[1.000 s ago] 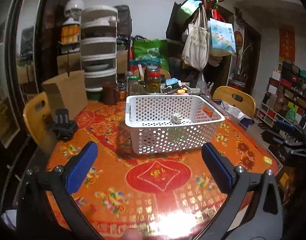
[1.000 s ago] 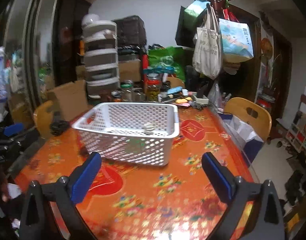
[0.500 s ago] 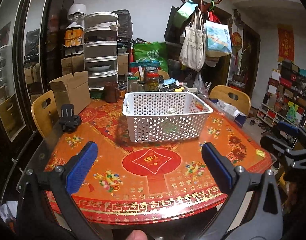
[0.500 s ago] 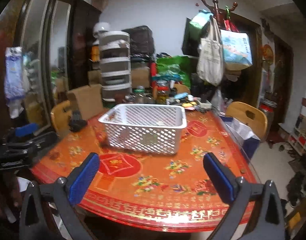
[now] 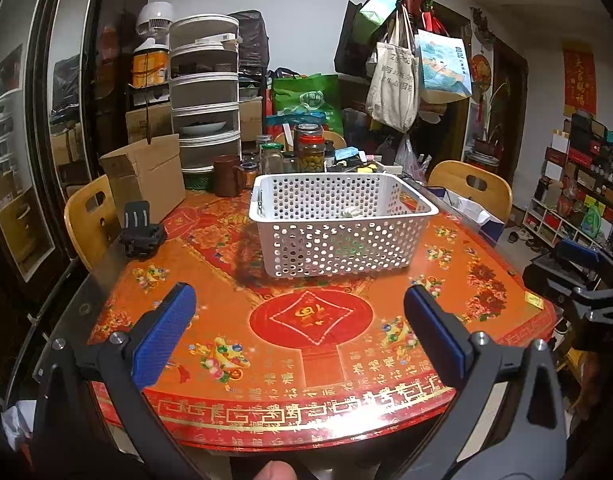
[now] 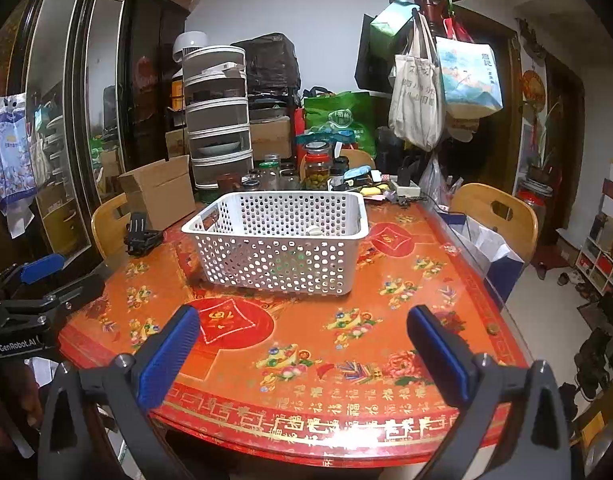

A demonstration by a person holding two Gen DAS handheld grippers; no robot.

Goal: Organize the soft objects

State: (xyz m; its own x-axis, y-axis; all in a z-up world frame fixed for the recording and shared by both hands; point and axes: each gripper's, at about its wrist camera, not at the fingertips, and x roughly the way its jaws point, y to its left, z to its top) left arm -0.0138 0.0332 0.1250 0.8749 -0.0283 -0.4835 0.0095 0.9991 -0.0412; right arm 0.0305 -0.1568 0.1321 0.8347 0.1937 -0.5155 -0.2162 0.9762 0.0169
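Observation:
A white perforated basket stands in the middle of the red patterned table. A small pale soft object shows over its rim, and something green shows through the holes. My left gripper is open and empty, held back over the table's near edge. My right gripper is open and empty, also back at the near edge. Each gripper shows at the side of the other's view: the right one and the left one.
A black clamp-like gadget lies at the table's left. A cardboard box, a brown mug and several jars stand at the back. Wooden chairs flank the table.
Both grippers have pulled back and away from the basket, which now looks smaller and farther. The table's near edge has come into view. Both stay open.

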